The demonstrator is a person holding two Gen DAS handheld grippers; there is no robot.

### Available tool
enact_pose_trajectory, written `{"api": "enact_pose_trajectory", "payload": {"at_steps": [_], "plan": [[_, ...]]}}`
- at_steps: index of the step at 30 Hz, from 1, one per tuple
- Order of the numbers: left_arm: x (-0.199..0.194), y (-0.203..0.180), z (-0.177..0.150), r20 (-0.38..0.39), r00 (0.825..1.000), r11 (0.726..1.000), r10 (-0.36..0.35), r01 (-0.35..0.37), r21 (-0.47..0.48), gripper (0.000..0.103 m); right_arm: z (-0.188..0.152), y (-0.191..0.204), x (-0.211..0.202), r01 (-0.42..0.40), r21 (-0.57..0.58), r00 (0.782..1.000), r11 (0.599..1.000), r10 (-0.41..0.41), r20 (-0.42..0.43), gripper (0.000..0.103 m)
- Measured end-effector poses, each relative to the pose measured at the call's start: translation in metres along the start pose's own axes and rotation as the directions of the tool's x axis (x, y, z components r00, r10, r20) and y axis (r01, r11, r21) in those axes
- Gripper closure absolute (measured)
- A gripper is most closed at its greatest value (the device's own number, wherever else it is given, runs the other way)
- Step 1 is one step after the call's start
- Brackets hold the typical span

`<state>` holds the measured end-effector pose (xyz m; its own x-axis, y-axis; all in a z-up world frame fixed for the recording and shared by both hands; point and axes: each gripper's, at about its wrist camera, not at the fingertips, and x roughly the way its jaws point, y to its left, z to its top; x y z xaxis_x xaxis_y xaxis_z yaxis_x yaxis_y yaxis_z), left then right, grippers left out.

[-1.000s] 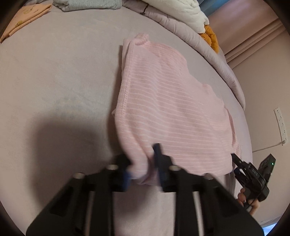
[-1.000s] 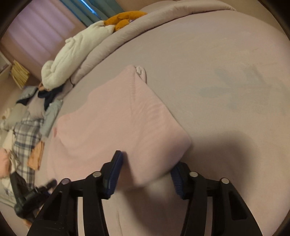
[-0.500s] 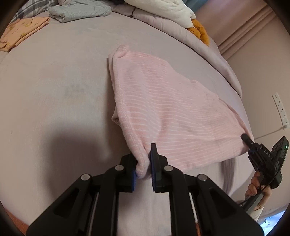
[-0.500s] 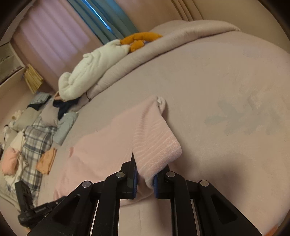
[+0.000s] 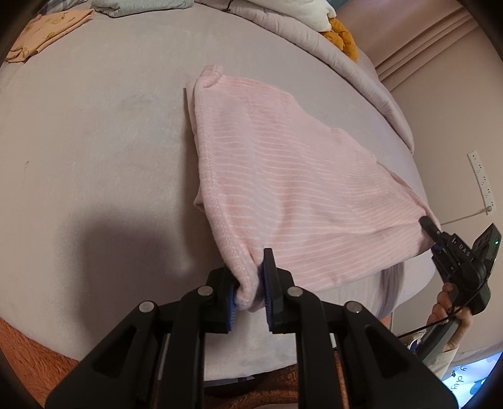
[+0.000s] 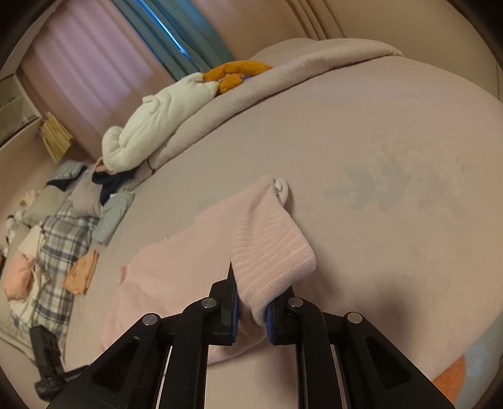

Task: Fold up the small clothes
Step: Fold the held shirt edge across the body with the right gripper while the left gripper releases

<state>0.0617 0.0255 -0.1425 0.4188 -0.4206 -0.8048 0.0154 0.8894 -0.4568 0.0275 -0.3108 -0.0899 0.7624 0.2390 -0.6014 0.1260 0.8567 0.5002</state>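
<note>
A pink garment with thin white stripes (image 5: 298,188) lies on the mauve bed (image 5: 94,141), its near edge lifted off the sheet. My left gripper (image 5: 250,277) pinches the near left corner between its blue pads, and its jaws are easing open a little with the cloth still pressed. At the right corner of the same edge, my right gripper (image 5: 429,226) is held by a person's hand (image 5: 452,308). In the right wrist view the right gripper (image 6: 251,299) is shut on a folded-over corner of the pink garment (image 6: 176,273). Cloth hides the fingertips.
A peach garment (image 5: 47,34) and a grey folded one (image 5: 141,4) lie at the bed's far left. A rolled duvet (image 5: 345,72), white blanket (image 6: 157,126) and orange plush (image 6: 235,72) line the far edge. Plaid clothes (image 6: 59,239) are piled left. A socket strip (image 5: 481,179) hangs on the wall.
The right gripper closed on the garment's corner and lifted it. Both grippers pulled the near edge up and toward me, stretching the cloth between them.
</note>
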Motion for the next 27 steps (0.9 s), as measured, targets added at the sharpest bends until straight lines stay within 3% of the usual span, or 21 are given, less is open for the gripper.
{"api": "enact_pose_trajectory", "payload": {"at_steps": [10, 17, 21, 27], "plan": [[-0.027, 0.013, -0.006, 0.062, 0.998, 1.000, 0.027, -0.026, -0.012, 0.087, 0.019, 0.072, 0.001, -0.102, -0.231, 0.994, 0.968, 0.110, 0.026, 0.089], [-0.044, 0.025, -0.003, 0.114, 0.991, 0.997, 0.065, -0.061, -0.036, 0.082, -0.011, 0.126, 0.020, -0.214, -0.393, 0.977, 0.894, 0.193, -0.092, 0.089], [-0.047, 0.029, -0.002, 0.124, 0.989, 0.997, 0.074, -0.069, -0.047, 0.080, -0.044, 0.144, 0.044, -0.235, -0.465, 0.966, 0.854, 0.154, -0.207, 0.089], [-0.049, 0.029, -0.003, 0.130, 0.988, 0.995, 0.090, -0.085, -0.044, 0.076, -0.085, 0.148, 0.082, -0.238, -0.500, 0.934, 0.833, 0.054, -0.354, 0.088]]}}
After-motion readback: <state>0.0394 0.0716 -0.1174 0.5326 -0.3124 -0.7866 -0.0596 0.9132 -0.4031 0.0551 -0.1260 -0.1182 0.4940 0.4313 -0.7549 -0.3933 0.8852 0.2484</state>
